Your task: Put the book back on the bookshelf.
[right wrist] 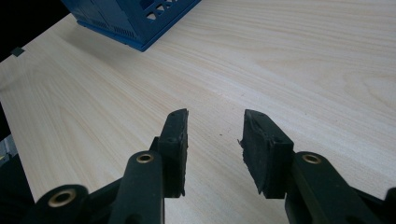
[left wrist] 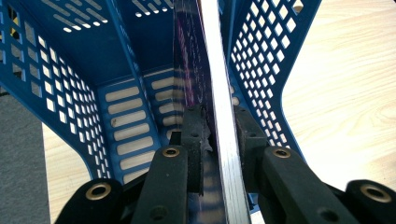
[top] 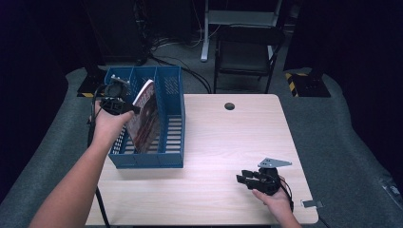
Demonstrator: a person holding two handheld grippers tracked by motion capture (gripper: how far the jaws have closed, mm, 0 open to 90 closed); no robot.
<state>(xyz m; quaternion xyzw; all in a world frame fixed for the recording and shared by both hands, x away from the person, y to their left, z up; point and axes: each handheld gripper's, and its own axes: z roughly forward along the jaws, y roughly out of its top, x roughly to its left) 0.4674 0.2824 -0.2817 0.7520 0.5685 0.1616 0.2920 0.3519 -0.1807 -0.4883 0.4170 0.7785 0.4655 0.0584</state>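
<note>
The left gripper is pinching a thin book or magazine by its upper edge, its jaws clamped tight on either face, and the book is sitting tilted inside the middle slot of the blue file organizer at the far left of the wooden table. In the left gripper view the white page edge is running straight up between the pads, with the perforated blue dividers crowding in close on both sides.

The risk is building right there. The grip is sitting near one edge only, so the book could be pivoting or slipping out if the hand twists. With the book leaning rather than standing upright, a corner could be catching on a divider, and any hard pull or push might be dragging the light plastic organizer across the table, or tipping it toward the left edge, which lies just beside it.

The right gripper is resting low over the near right of the table, its jaws standing moderately apart and holding nothing, well apart from the organizer, so it is not bracing anything.

Around the scene, a cable hole is sitting at the far middle of the table, and a black chair is standing beyond. Nothing but the dividers is standing in the book's way.
</note>
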